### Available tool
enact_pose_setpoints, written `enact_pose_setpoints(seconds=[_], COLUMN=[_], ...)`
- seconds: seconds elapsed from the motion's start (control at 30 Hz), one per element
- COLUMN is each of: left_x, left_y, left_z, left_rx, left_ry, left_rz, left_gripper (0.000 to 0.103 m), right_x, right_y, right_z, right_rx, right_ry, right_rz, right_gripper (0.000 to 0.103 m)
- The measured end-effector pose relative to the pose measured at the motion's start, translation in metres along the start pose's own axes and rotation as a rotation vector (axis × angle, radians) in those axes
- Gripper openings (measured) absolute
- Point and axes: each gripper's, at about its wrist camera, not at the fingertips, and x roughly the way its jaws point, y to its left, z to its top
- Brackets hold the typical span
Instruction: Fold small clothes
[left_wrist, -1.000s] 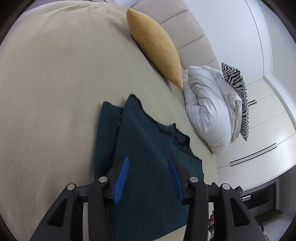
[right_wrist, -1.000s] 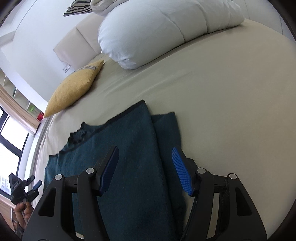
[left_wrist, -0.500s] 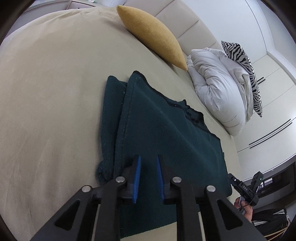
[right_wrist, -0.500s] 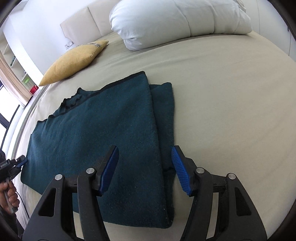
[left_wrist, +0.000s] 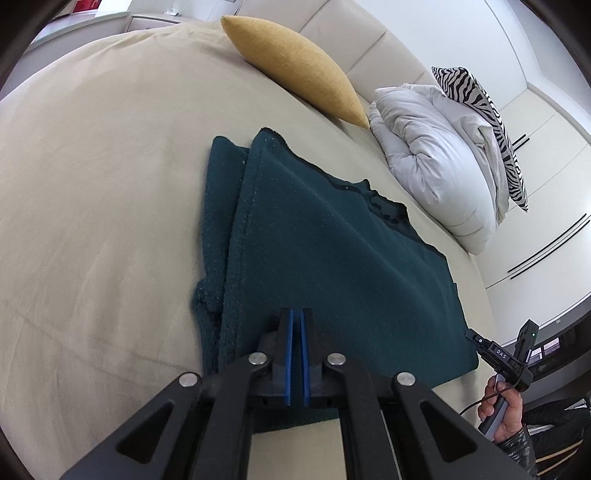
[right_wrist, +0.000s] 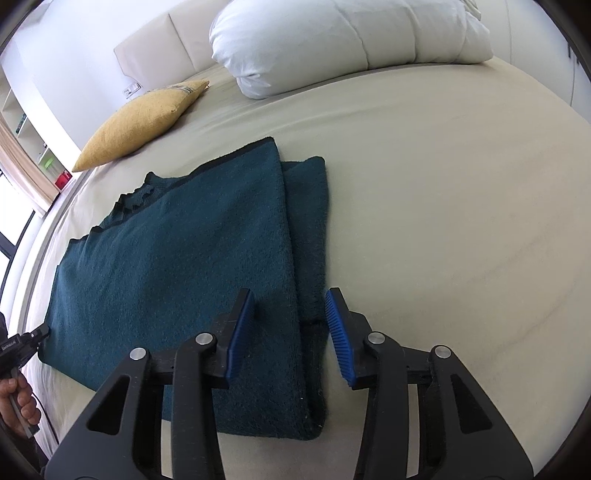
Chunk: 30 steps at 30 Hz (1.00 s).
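The folded teal garment (right_wrist: 177, 258) lies flat on the bed (right_wrist: 461, 206), long axis running leftward from the right tongs (right_wrist: 290, 328). These hover spread over its folded end. The left tongs (left_wrist: 296, 349), pressed together with nothing between, hang above its near edge.

teal knit garment (right_wrist: 177, 258) | folded, flat | on beige bed (right_wrist: 461, 184)

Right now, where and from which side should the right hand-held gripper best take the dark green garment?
Probably the near double-layered corner of the dark green garment, approached from the bare bed side. The right hand-held gripper is open there, and the stacked edges offer a lip.
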Motion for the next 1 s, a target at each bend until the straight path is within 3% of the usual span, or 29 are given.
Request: enact_pose_setpoints(seconds=[0.1, 0.23, 0.33, 0.67, 0.77, 0.8, 0.87, 0.93, 1.0], left_x=[-0.004, -0.004, -0.003, -0.007, -0.012, -0.015, -0.022, -0.024, -0.021], left_y=[-0.003, -0.005, 0.0, 0.012, 0.01, 0.009, 0.007, 0.006, 0.004], left_z=[-0.002, -0.007, -0.013, -0.025, -0.022, -0.022, -0.02, -0.019, -0.016], left_rx=[0.003, 0.018, 0.003, -0.025, -0.03, -0.034, -0.021, -0.005, 0.011], left_ry=[-0.019, -0.029, -0.024, -0.022, -0.039, -0.051, -0.075, -0.086, -0.075], left_rz=[-0.002, 0.005, 0.003, -0.005, -0.016, -0.031, -0.038, -0.037, -0.031], left_gripper=[0.003, 0.001, 0.001, 0.001, 0.001, 0.003, 0.016, 0.04, 0.042], right_x=[-0.002, -0.001, -0.003, -0.008, -0.008, -0.009, -0.01, -0.012, -0.01], right_y=[-0.001, 0.002, 0.001, 0.0, -0.002, -0.003, -0.002, 0.0, 0.003], right_z=[0.0, 0.0, 0.001, -0.003, -0.003, -0.003, -0.003, -0.004, -0.004], right_rx=[0.001, -0.039, -0.042, -0.037, -0.015, -0.006, 0.003, -0.001, -0.005], right_ry=[0.002, 0.007, 0.005, 0.001, 0.017, 0.019, 0.024, 0.016, 0.023], right_rz=[0.003, -0.052, -0.05, -0.039, 0.009, 0.02, 0.038, 0.048, 0.046], right_gripper=[0.038, 0.018, 0.009, 0.007, 0.011, 0.011, 0.014, 0.018, 0.019])
